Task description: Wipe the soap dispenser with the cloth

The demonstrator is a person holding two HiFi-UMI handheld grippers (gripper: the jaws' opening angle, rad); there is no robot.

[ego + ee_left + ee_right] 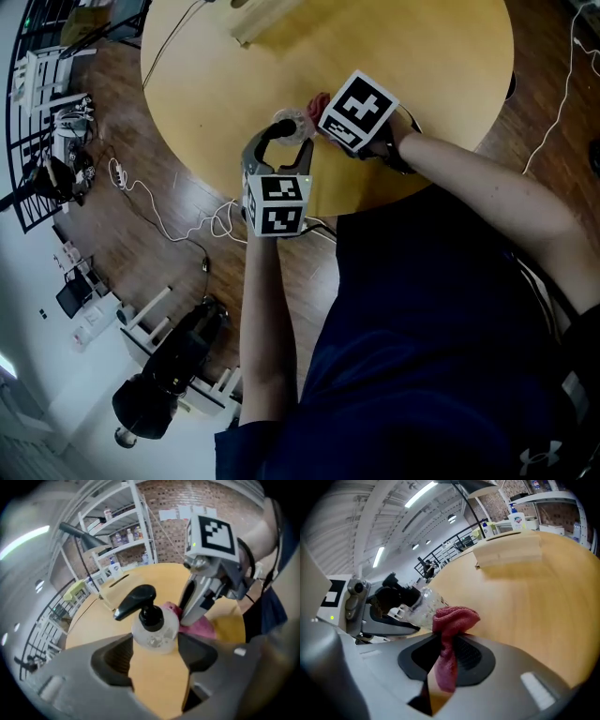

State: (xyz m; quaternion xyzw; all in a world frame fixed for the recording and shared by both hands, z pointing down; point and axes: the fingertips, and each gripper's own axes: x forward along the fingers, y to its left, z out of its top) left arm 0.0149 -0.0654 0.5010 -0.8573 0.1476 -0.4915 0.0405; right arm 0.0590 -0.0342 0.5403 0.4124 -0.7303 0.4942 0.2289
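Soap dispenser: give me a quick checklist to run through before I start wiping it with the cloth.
1. Left tool closed on the soap dispenser: ok.
2. Right tool pinching the cloth: ok.
3. Soap dispenser upright on the table: ok.
4. Cloth brought up beside the soap dispenser: ok.
5. Cloth actually pressing on the soap dispenser: cannot tell.
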